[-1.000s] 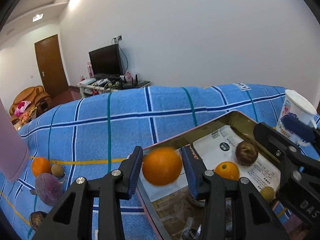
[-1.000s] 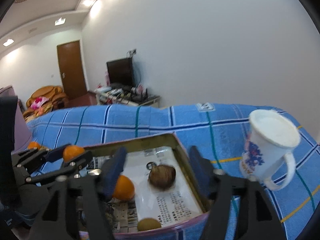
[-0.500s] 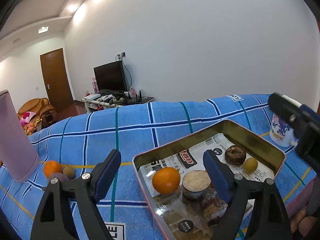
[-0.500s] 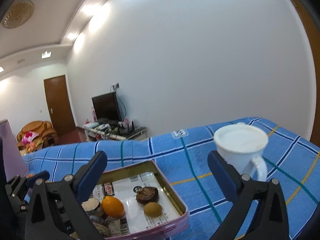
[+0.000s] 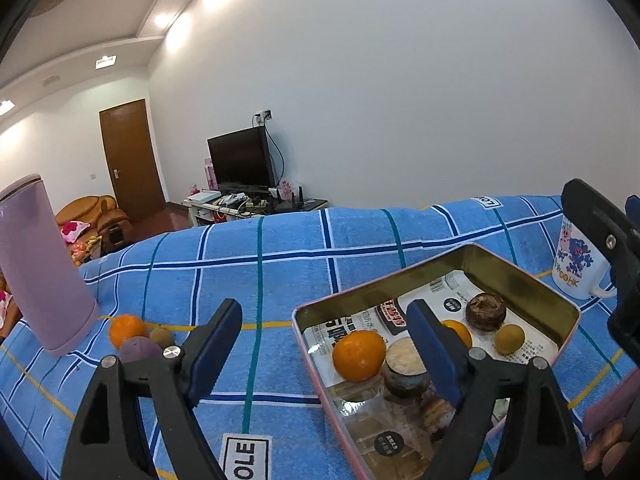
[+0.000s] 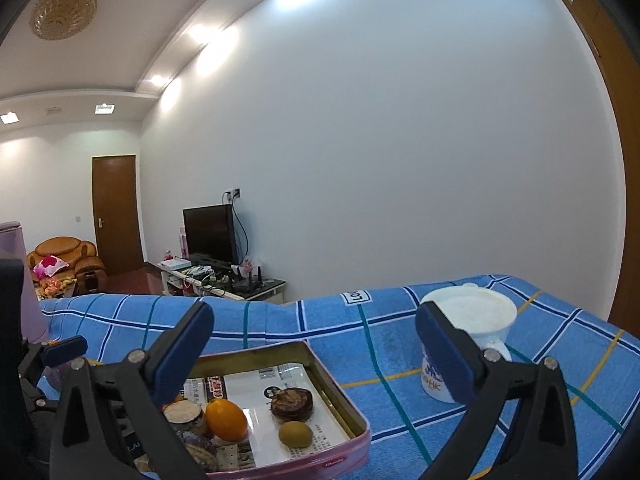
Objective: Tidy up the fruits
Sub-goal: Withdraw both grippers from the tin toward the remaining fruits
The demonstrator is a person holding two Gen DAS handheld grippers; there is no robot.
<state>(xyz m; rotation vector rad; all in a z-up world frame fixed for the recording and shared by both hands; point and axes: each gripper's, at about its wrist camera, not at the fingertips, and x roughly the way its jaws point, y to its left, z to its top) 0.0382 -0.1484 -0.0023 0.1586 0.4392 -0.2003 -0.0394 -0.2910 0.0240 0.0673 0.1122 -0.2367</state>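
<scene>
Orange fruit (image 5: 359,355) inside metal tin (image 5: 524,280)

One metal tin (image 5: 520,276), three oranges (image 5: 359,355), two small yellow-green fruits (image 5: 509,337), one white mug (image 6: 468,344), one pink tumbler (image 5: 38,264), one purple fruit (image 5: 138,349), two grippers (image 5: 326,354)

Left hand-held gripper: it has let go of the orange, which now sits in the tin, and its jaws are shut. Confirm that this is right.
Not quite. The left hand-held gripper has its jaws open, not shut; they have just been opening, and nothing is between them. The left wrist view shows it. The rest holds: the orange sits free in the tin.
</scene>
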